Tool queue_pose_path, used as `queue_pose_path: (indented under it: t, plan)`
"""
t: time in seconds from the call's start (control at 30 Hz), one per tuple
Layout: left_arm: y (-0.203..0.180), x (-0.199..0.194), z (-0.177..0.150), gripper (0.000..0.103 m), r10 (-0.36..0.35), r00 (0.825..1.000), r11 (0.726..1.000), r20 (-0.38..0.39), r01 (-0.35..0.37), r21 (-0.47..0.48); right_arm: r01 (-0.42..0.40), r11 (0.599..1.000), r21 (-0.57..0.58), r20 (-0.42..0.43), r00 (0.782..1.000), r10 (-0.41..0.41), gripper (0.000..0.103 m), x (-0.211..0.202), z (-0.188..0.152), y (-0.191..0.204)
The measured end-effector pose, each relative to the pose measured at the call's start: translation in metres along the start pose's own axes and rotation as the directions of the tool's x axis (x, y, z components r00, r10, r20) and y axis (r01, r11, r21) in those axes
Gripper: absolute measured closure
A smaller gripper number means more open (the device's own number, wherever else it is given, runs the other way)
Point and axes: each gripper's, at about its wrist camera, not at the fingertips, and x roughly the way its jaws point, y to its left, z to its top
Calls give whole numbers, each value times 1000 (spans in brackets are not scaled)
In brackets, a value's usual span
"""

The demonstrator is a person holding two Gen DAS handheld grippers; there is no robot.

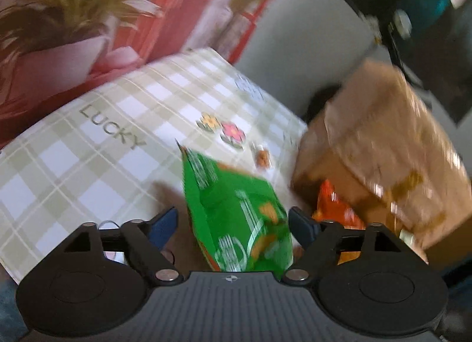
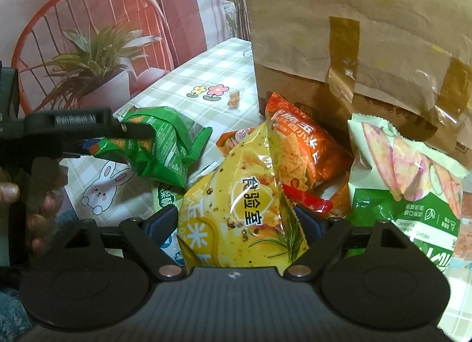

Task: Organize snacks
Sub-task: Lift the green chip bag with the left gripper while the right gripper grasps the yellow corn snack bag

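Between the 2 blue-padded fingers of the left gripper [image 1: 233, 224], in the left wrist view, a green snack bag [image 1: 236, 218] is seen. Its long axis runs away from the camera, with the sealed top corner pointing up and to the left over the checked tablecloth [image 1: 97, 171]. The right finger is touched by the bag's edge, while a gap is left at the left finger, so a firm pinch cannot be confirmed here. An orange snack bag [image 1: 333, 206] is seen just to the right, against the blurred cardboard box [image 1: 383, 147].

In the right wrist view, a yellow snack bag [image 2: 242, 212] is pinched between the 2 fingers of the right gripper [image 2: 236, 221]. It is held upright, its long axis pointing away and upward, with the crimped top near the orange snack bag [image 2: 298, 147]. A pale green snack bag [image 2: 407, 179] is leaned to the right, in front of the taped cardboard box [image 2: 354, 32]. At left, the left gripper [image 2: 129, 135] is seen side-on, its fingers closed on the crumpled green snack bag [image 2: 165, 150], which is held above the tablecloth [image 2: 206, 70] with its long axis running left to right.
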Motion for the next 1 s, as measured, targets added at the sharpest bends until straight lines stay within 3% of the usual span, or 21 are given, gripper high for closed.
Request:
queue_pose_path:
  t: [0.13,0.27,0.4,0.47,0.53,0.63,0.77,1.0]
  plan:
    - [7,8,6,12,5,1000,997,9,-4,-83,-1,1000,-4,-3,1000,1,17,1,0,2]
    - [7,26,5,11,-14,998,995,-54,9,-95,-1,1000,-6,-6,1000,1,17,1,0,2]
    - [5,38,2,8,-56,997,994,-51,51,-94,-1,1000,-4,-6,1000,1,17,1,0,2]
    - [5,41,0,16,-80,995,993,-58,75,-90,-5,1000,0,-9,1000,5,20,2,0,2]
    - [1,39,-1,32,-127,991,990,-48,124,-61,-9,1000,4,-7,1000,9,20,2,0,1]
    - [-9,30,-1,40,-107,994,994,-33,108,27,-20,1000,11,-3,1000,20,21,2,-1,-1]
    - [-17,12,0,42,-103,995,990,-4,103,97,-38,999,27,18,999,38,25,-3,-1,-4]
    - [-30,-29,15,42,-141,985,978,96,124,169,-45,998,34,133,990,40,25,-29,11,-9]
